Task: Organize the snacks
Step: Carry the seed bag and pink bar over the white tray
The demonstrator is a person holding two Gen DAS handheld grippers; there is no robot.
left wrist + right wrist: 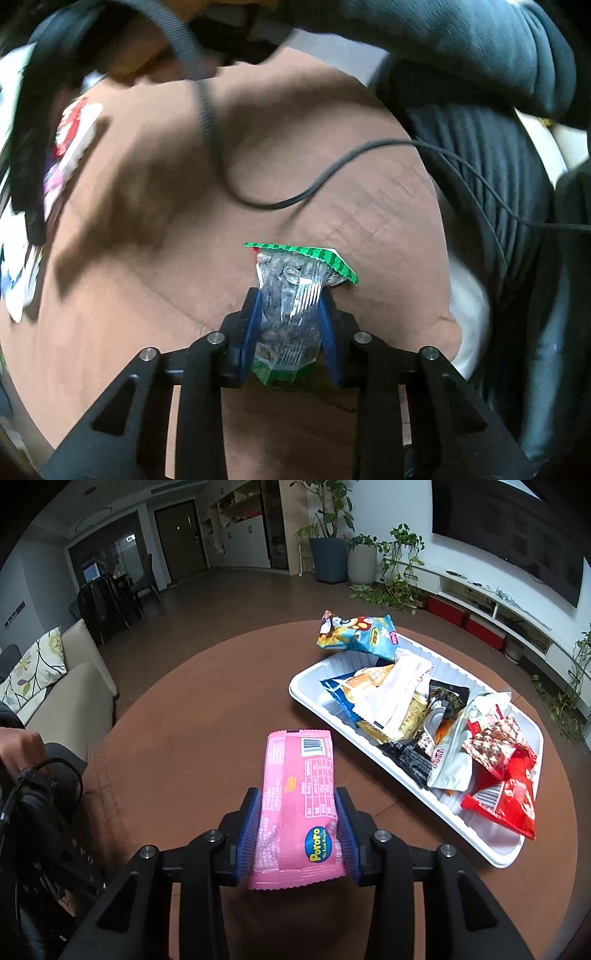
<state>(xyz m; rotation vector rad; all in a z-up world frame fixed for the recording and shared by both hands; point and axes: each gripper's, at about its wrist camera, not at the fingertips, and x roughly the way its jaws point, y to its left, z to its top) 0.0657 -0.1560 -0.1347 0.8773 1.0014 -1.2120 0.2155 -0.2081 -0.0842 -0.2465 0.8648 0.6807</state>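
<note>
My left gripper [290, 299] is shut on a clear packet of sunflower seeds [291, 295] with a green top edge, held above the round brown table [147, 258]. My right gripper [297, 797] is shut on a pink Pororo snack packet [295, 794], held above the table [184, 720] to the left of a white tray [306, 690]. The tray holds several snack packets, among them a blue cartoon bag [354, 633] at its far end and red packets [506, 801] at its near end.
In the left wrist view, blurred snack packets [74, 129] lie at the table's left edge, a black cable [295, 199] hangs over the table, and the person's dark clothing [498, 184] is on the right. A beige sofa [66, 690] stands left of the table.
</note>
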